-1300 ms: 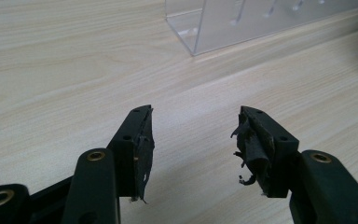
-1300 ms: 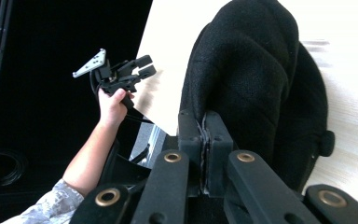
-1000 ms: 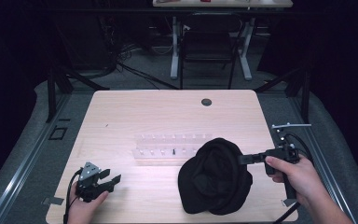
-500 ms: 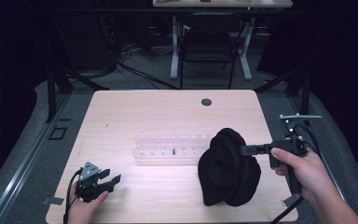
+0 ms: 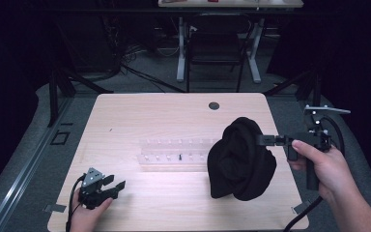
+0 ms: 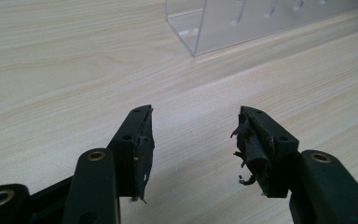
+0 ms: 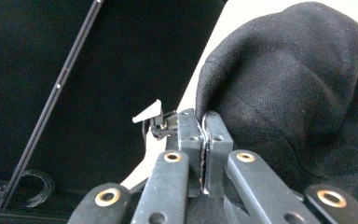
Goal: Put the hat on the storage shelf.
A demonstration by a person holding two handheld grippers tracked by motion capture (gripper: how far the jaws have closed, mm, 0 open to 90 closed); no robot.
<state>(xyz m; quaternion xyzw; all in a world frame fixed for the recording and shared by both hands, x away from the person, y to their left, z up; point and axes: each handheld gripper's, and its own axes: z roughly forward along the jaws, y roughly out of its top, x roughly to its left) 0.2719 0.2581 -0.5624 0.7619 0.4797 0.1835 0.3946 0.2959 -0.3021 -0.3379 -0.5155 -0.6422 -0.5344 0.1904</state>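
The right tongs (image 5: pixel 262 139) are clamped on a fold of a black cloth (image 5: pixel 241 159), seen in the high view at the right side of the tabletop (image 5: pixel 174 116). The cloth hangs in a bunched, rounded mass from that pinch point. Its lower part reaches down to the tabletop near the front right corner; whether it rests there or hangs just clear cannot be told. The right hand (image 5: pixel 319 166) holds the tool level, pointing leftward across the table's right edge, with the cable trailing down from it.

In the right gripper view the right tongs (image 7: pixel 204 122) stand pressed together with a thin edge of the cloth (image 7: pixel 298 88) caught between the pads. The bulk of the fabric swells up and to the right of them. A dark floor and a coiled cable lie to the left.

A clear rack (image 5: pixel 176 154) lies across the middle of the tabletop, just beside the cloth on its left. The cloth covers the rack's right end. A small dark item sits in the rack; it is too small to identify.

The left tongs (image 5: pixel 116 187) rest at the front left of the tabletop, held by the left hand (image 5: pixel 84 212), well apart from the cloth. In the left gripper view the left tongs (image 6: pixel 193 140) stand open with only bare wood between them. Their pad linings are torn and frayed. A corner of the rack (image 6: pixel 205 28) shows ahead of them.

A round dark grommet (image 5: pixel 214 105) sits near the far edge of the tabletop.
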